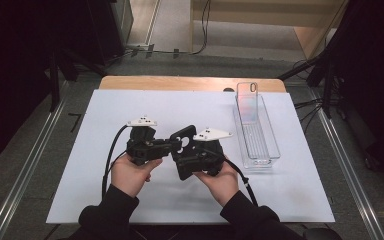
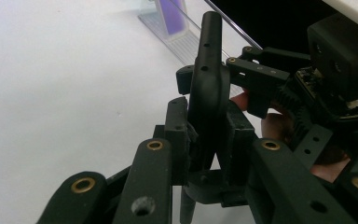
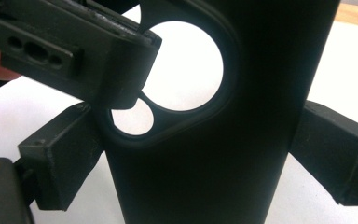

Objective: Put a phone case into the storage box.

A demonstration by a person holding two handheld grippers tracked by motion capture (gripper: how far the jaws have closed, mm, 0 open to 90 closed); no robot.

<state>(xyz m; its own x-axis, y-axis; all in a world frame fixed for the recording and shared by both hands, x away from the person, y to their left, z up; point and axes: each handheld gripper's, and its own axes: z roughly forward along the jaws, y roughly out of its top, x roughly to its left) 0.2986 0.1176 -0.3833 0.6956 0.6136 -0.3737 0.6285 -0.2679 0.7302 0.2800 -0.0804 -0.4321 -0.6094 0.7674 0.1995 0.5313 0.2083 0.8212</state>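
Black phone case (image 1: 184, 150), matte, 2 camera cutouts

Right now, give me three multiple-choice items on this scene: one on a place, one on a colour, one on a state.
1. Where does the clear tray lie?
A. left of both hands
B. right of both hands
C. under the grippers

2. What colour is the phone case held between the grippers?
A. black
B. white
C. red

3. How does the left gripper stand?
A. wide open and empty
B. shut on the phone case
C. lying on the table

Answers:
1 B: the high view shows it at the right side of the white sheet.
2 A: it is black in all views.
3 B: the left gripper view shows its pads pressing the case's edge.
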